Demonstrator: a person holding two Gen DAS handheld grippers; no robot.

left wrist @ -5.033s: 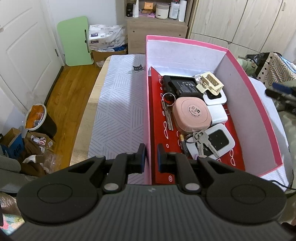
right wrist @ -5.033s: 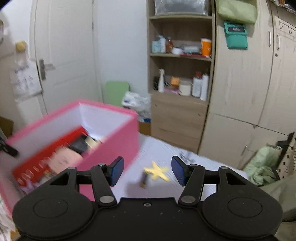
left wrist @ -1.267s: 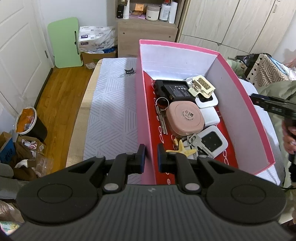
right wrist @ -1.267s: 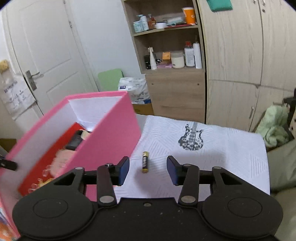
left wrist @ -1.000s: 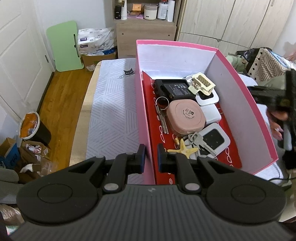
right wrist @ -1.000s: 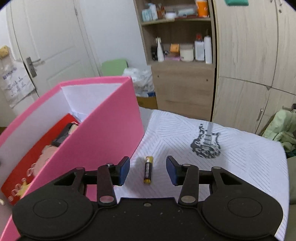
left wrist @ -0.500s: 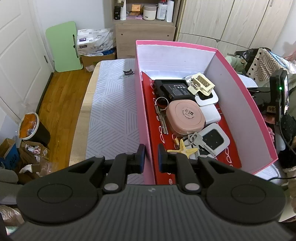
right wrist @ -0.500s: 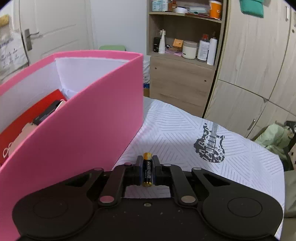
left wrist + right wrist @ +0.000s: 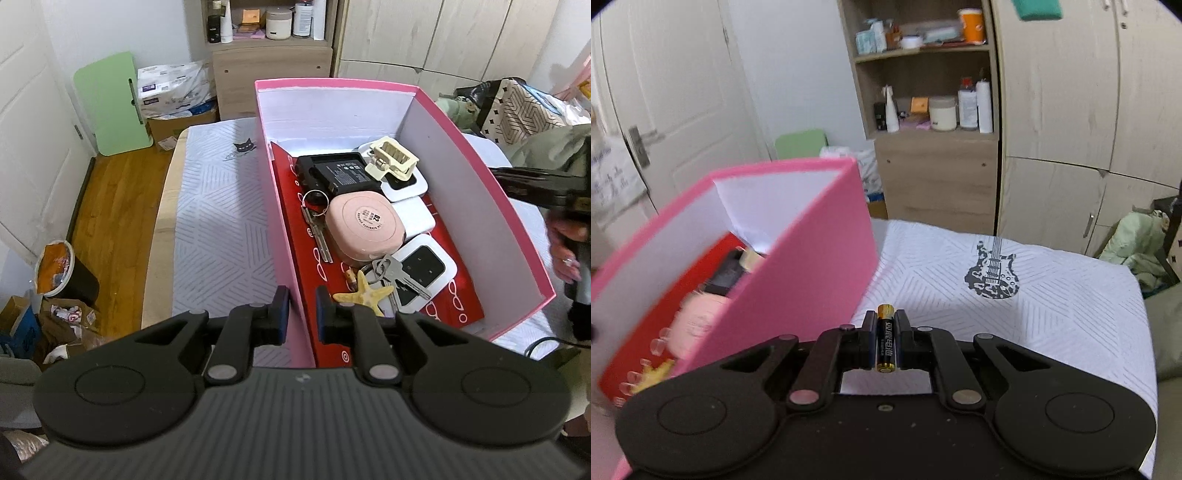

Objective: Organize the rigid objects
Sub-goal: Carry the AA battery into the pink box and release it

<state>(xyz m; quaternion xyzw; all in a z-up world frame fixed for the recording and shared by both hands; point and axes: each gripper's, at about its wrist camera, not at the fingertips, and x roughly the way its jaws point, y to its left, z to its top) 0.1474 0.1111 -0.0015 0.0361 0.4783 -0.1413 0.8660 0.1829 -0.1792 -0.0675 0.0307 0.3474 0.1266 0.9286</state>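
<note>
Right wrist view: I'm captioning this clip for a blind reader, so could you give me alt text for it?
The right gripper is shut on a black and gold battery, held above a white patterned cloth with a guitar print. The pink box of small items stands to the left, blurred.

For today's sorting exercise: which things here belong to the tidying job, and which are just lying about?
Job: battery in the right gripper; pink box, held by the left gripper; starfish, keys inside.
Lying about: green board, shelf bottles, bin.
</note>
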